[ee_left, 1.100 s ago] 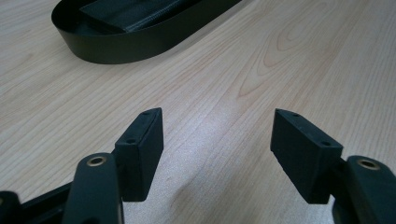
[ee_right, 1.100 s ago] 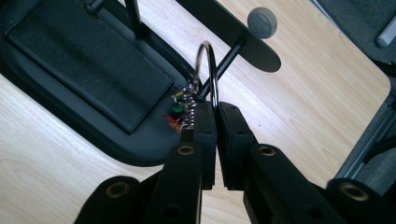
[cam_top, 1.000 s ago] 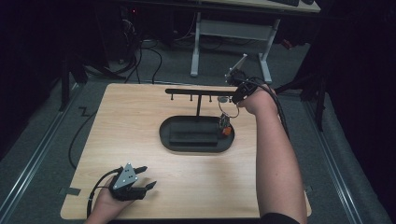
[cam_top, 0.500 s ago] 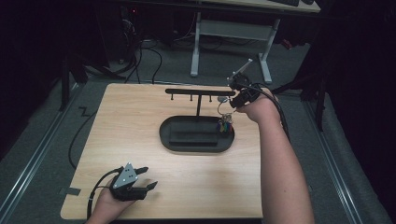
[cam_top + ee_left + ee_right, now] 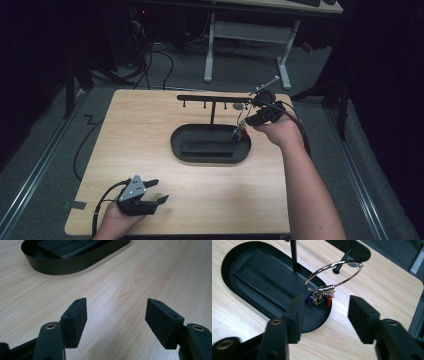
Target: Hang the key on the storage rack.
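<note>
A thin silver wire ring (image 5: 334, 273) carrying a cluster of small coloured charms is hanging from a peg at the end of the black T-shaped metal rack (image 5: 210, 98), just above the centre of the right gripper view, over the end of the black oval tray (image 5: 210, 152). The right gripper (image 5: 324, 315) is sitting just below the ring, jaws spread, touching nothing. At the lower left of the high view, the left gripper (image 5: 150, 192) is resting on the pale wooden table (image 5: 135, 130), jaws gaping wide.
</note>
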Demonstrator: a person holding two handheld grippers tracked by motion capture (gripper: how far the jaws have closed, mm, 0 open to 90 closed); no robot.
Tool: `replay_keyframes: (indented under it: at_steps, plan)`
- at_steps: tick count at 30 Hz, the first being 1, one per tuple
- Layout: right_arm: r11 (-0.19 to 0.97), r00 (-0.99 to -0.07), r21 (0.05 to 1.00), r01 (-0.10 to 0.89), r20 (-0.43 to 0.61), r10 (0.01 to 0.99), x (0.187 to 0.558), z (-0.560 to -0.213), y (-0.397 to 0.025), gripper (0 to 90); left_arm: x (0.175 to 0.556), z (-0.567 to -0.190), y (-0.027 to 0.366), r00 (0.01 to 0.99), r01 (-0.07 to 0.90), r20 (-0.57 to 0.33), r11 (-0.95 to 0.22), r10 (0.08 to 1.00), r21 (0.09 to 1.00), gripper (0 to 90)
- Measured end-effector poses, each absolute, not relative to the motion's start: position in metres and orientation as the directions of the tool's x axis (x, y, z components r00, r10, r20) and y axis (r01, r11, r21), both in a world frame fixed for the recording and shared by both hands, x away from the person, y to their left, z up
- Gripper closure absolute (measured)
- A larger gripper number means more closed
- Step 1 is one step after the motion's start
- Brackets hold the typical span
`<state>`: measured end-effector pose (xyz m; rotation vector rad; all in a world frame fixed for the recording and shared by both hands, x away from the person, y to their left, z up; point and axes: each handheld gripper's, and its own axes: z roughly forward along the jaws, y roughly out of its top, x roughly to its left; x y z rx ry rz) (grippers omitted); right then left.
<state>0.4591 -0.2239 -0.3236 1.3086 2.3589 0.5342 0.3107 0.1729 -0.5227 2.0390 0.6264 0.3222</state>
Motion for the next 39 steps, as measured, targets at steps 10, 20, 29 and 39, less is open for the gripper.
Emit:
replay_keyframes:
  at_steps: [10, 20, 29, 39]
  plan:
    - [0.429, -0.459, 0.613, 0.663, -0.12, 0.88, 0.431, -0.333, -0.228, 35.9, 0.309, -0.523, 0.17, 0.834, 0.295, -0.002, -0.442, 0.552, 0.847, 30.9]
    - [0.375, -0.433, 0.701, 0.607, -0.103, 0.895, 0.382, -0.383, -0.246, 34.5, 0.308, -0.523, 0.17, 0.834, 0.298, -0.001, -0.449, 0.551, 0.842, 30.7]
    - [0.334, -0.437, 0.762, 0.554, -0.076, 0.897, 0.327, -0.453, -0.258, 32.8, 0.309, -0.524, 0.165, 0.837, 0.297, -0.002, -0.451, 0.547, 0.841, 30.9]
    - [0.229, -0.414, 0.837, 0.497, -0.003, 0.91, 0.265, -0.501, -0.264, 30.0, 0.3, -0.519, 0.159, 0.853, 0.267, 0.015, -0.461, 0.522, 0.846, 31.9]
